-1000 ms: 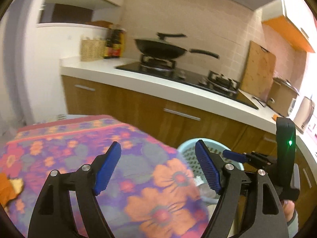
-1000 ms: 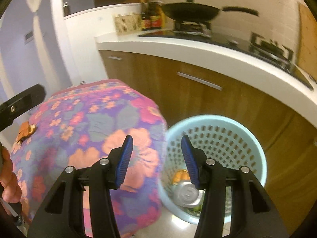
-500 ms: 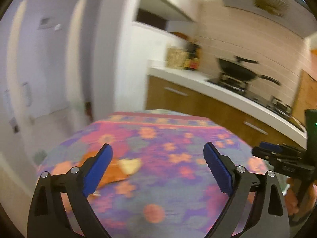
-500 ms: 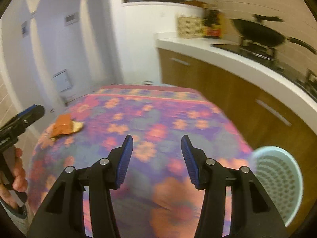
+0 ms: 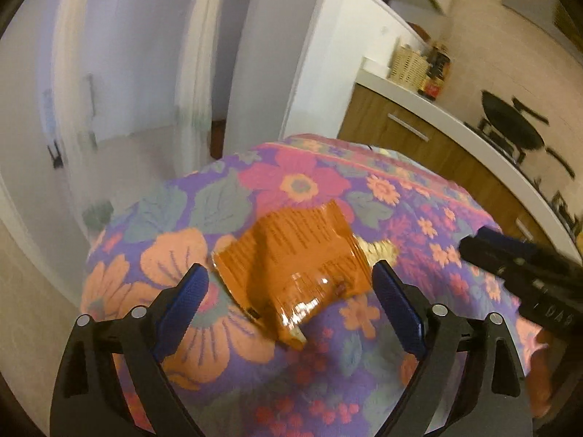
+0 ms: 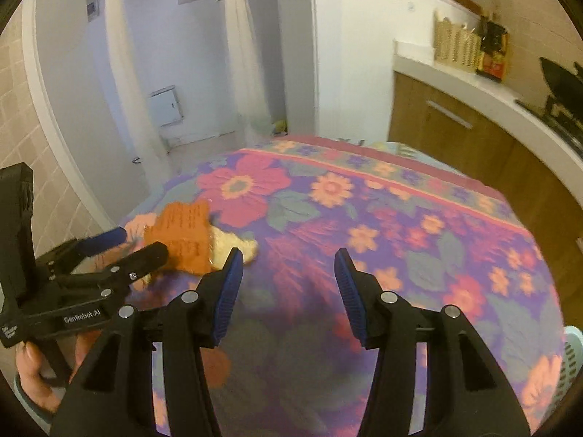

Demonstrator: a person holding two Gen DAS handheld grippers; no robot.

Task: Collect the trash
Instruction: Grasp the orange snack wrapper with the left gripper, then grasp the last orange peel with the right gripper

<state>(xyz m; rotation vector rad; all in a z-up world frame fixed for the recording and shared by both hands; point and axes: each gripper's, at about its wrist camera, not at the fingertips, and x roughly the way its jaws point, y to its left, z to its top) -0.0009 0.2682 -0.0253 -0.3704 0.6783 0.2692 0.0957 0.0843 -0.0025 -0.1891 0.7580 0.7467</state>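
1. Writing: the side of the left gripper (image 6: 124, 245), seen from the right wrist view, reads "GenRobot.AI". A smaller line on the same body is too small to read. The orange wrapper (image 5: 298, 255) carries dark print, blurred and unreadable.
2. Count: two grippers, one orange wrapper, one pale crumpled scrap (image 6: 233, 245) touching the wrapper's right edge, one light blue perforated basket (image 6: 574, 357) showing only at the lower right edge of the right wrist view.
3. Left gripper (image 5: 289, 291): jaws spread wide, blue pads either side of the wrapper, nothing gripped. Whether the pads touch the wrapper I cannot tell.
4. Right gripper (image 6: 288, 284): jaws parted, empty, hanging above bare cloth well to the right of the wrapper.
5. Wrapper lies crinkled on the near left part of the table, glossy at one end.
6. Surface: table under a floral cloth (image 6: 400, 225), purple ground with pink and orange flowers and grey-green leaves, striped border at the far edge.
7. Room: kitchen. White counter (image 5: 437, 113) over wooden cabinets, one black pan (image 5: 512, 127) on the stove, one woven basket (image 6: 457, 47) with dark bottles (image 6: 493, 51) beside it; white walls and a doorway beyond the table.
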